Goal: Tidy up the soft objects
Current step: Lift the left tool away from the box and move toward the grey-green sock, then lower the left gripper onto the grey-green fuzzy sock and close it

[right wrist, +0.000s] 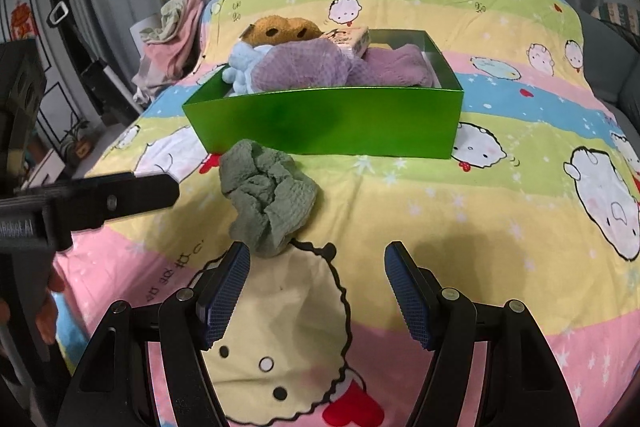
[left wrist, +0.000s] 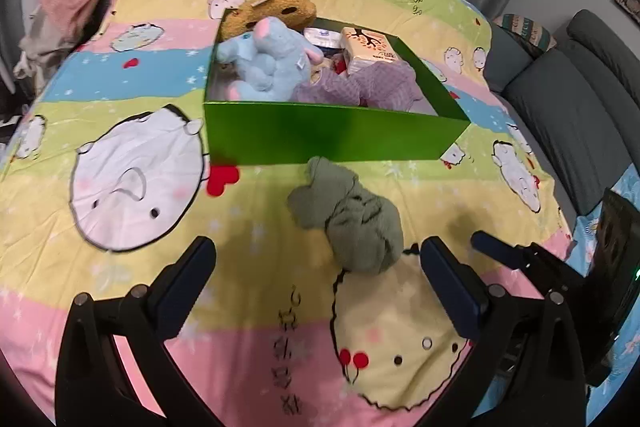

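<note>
Dark squiggly script printed on bedsheet (left wrist: 256, 195), not readable. Small lettering on orange tissue pack (left wrist: 370, 47) in green box (left wrist: 328, 135), too blurred. Nothing else legible.

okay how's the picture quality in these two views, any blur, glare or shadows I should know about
Left wrist view: strong fisheye bending, dark corners, a soft sheen on the green box, the right gripper slightly smeared. Right wrist view: same curved edges, the green cloth fairly sharp, a soft shadow on the bedspread near the fingers.
</note>
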`<state>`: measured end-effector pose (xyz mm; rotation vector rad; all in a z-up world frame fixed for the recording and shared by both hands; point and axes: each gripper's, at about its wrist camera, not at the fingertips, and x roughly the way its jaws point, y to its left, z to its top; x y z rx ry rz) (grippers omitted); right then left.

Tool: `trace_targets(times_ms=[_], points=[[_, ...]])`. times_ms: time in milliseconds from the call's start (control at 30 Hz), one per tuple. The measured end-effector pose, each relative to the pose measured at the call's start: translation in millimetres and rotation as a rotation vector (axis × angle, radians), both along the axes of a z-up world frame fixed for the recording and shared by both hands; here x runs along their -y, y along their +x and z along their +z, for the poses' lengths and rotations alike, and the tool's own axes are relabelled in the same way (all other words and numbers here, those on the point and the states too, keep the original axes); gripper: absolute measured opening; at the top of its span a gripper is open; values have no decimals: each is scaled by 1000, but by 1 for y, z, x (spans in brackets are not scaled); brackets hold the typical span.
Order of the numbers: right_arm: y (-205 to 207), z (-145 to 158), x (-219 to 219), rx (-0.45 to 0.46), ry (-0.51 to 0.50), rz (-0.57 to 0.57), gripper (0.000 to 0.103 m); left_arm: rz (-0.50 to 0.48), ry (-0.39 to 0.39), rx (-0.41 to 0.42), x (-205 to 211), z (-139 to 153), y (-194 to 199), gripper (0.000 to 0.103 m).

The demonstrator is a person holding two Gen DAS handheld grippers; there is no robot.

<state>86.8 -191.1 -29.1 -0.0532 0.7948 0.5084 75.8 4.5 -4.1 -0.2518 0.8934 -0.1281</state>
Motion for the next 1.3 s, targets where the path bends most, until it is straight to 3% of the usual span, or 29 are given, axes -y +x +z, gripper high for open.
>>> trace_targets(times_ms=[233,533,1000,1300], points=[[14,-10,-22,-4,-40,47,71,-33,-36,-42,1,-16,28,102],[26,-20,-46,-40,-56,100,71,-83,12,-46,13,-24,55,102],[41,-22,-59,-66,-43,119,71,-116,11,-48,16,-32,71,101],[44,-20,-64,-67,-62,129,71,-130,-50,-55,12,-38,75,94]])
